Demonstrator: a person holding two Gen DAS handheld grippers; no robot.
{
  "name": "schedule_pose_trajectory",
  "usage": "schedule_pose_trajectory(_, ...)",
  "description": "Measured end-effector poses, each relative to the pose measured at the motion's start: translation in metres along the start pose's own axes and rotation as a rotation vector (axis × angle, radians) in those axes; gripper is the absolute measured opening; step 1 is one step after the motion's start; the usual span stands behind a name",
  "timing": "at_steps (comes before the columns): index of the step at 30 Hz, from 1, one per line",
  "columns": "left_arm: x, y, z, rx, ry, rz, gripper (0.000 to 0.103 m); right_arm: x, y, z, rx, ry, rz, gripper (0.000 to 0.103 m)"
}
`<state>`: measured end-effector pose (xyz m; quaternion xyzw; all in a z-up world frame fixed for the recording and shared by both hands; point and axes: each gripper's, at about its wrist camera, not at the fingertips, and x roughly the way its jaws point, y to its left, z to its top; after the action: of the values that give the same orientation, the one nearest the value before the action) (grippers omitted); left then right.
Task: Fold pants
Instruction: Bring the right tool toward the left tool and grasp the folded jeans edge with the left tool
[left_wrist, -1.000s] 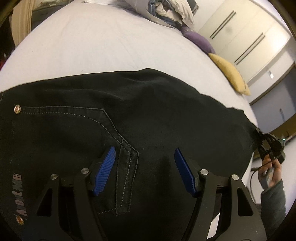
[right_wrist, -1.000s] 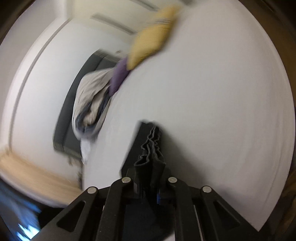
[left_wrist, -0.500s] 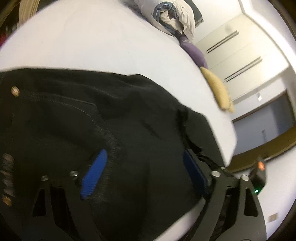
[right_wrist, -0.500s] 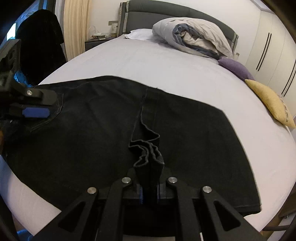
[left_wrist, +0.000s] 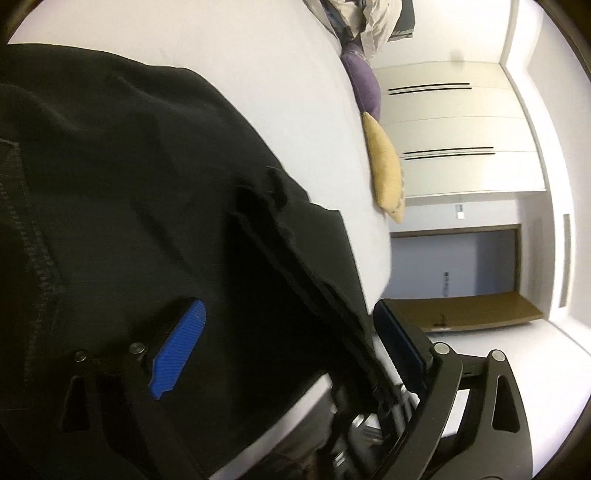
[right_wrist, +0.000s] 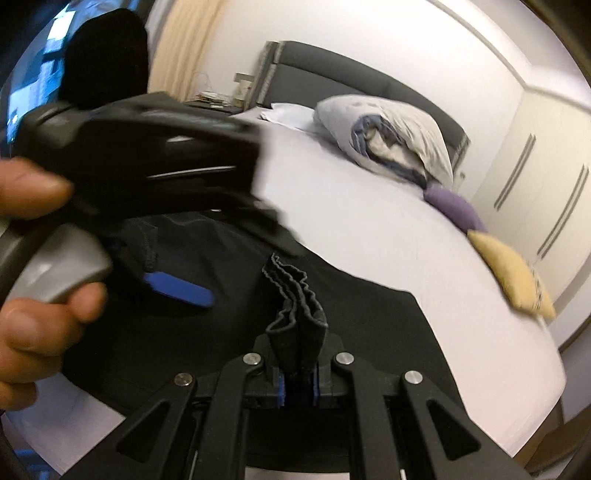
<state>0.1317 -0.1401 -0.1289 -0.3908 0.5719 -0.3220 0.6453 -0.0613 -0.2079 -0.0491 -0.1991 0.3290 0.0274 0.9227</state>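
Observation:
Black pants lie spread on a white bed. My left gripper is open, its blue pads wide apart just above the cloth, near the lifted leg hem. My right gripper is shut on the bunched pant leg hems, which stand up pleated between its pads. The rest of the pants trail flat across the bed. In the right wrist view the left gripper and the hand holding it sit close at the left, one blue pad over the cloth.
A rolled duvet, a purple pillow and a yellow pillow lie at the bed's far side. White wardrobes and a doorway stand beyond. A grey headboard and dark chair are behind.
My right gripper has carried the hems up beside my left gripper. My left gripper has swung right toward the bed's edge and stays open.

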Motion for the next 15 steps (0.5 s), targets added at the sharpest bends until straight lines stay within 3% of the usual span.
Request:
schedule_pose_trajectory(5, 0.002, -0.006, 0.012, 0.004, -0.002, 0.004, 0.093, 0.004, 0.014, 0.001, -0.041, 0.003, 0.011, 0.011)
schedule_pose_trajectory(7, 0.003, -0.008, 0.020, 0.018, 0.005, 0.028, 0.086, 0.004, 0.016, 0.003, -0.047, -0.002, 0.015, 0.011)
schedule_pose_trajectory(8, 0.004, -0.009, 0.022, 0.029, 0.016, 0.042, 0.079, 0.004, 0.016, 0.005, -0.051, -0.005, 0.017, 0.011)
schedule_pose_trajectory(10, 0.009, -0.010, 0.026, 0.050, 0.068, 0.076, 0.039, 0.005, 0.018, 0.008, -0.066, -0.012, 0.020, 0.011)
schedule_pose_trajectory(15, -0.001, -0.008, 0.034, 0.133, 0.107, 0.149, 0.013, 0.008, 0.022, 0.011, -0.105, -0.023, 0.035, 0.011)
